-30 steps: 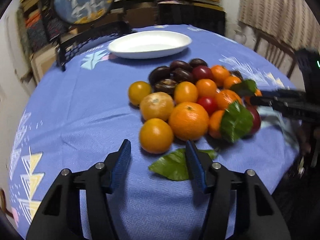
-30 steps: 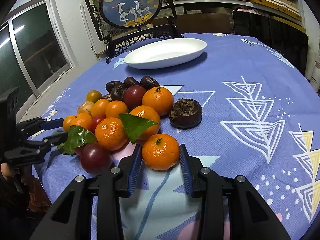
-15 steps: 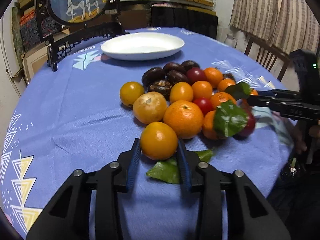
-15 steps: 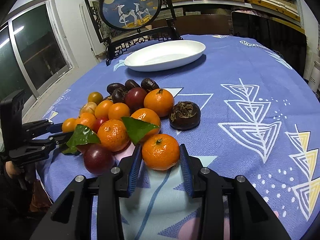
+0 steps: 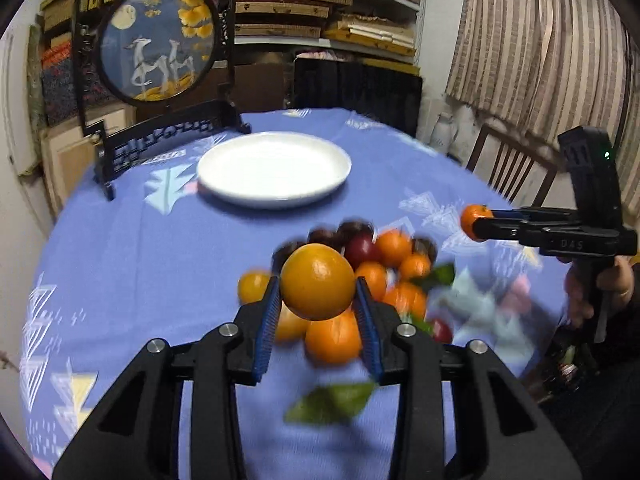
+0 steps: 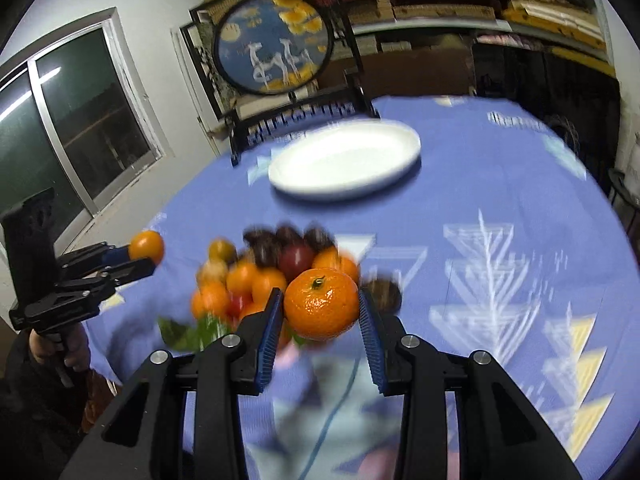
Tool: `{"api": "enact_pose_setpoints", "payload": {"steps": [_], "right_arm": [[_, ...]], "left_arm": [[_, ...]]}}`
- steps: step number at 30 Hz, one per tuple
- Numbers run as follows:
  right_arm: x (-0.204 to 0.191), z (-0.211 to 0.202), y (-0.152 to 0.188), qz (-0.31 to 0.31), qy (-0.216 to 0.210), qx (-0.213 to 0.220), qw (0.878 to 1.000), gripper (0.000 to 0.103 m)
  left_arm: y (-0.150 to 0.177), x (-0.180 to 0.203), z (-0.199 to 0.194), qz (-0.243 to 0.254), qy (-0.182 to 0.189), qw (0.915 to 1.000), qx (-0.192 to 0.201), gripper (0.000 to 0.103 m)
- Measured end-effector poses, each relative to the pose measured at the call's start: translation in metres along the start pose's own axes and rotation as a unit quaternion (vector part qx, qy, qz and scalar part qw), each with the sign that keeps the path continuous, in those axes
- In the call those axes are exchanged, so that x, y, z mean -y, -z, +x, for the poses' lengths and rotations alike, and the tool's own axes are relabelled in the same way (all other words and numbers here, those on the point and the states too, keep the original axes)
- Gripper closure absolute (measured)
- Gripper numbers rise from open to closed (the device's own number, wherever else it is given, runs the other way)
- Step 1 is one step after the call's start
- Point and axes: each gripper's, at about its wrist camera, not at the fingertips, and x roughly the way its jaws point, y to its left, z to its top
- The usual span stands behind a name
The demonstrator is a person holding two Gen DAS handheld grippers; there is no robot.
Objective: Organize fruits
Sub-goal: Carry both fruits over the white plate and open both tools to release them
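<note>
Left gripper (image 5: pixel 316 300) angled downward, its blue pads (image 5: pixel 269 328) pressed on a round fruit. Right gripper (image 6: pixel 320 312) angled likewise, jaws clamped too (a bare hand (image 5: pixel 600 288) grasps its handle from below).

I see a round table under a blue tablecloth (image 5: pixel 132 248) printed with white and yellow triangle patterns. At its far edge stands a dark carved screen stand (image 5: pixel 160 60) holding a round panel painted with two pale deer, a moon and yellow leaves. Behind it I make out shelves (image 5: pixel 320 12) stacked with flat boxes. A striped curtain (image 5: pixel 540 40) hangs above a wooden chair (image 5: pixel 508 172), and a dark window (image 6: pixel 76 120) fills the other wall
</note>
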Motion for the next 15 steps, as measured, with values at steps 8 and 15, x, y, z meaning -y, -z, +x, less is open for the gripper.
{"api": "enact_pose_setpoints", "payload": {"steps": [8,15], "right_arm": [[0.026,0.1,-0.093,-0.005,-0.005,-0.031,1.0,0.065],[0.054,0.197,-0.138,0.007,-0.002,-0.06,0.998,0.064]], "left_arm": [[-0.083,-0.038,0.099,-0.001,0.009,0.9994,-0.034,0.067],[-0.127,-0.09,0.204,-0.045,-0.015,0.9948,-0.09,0.067]]}}
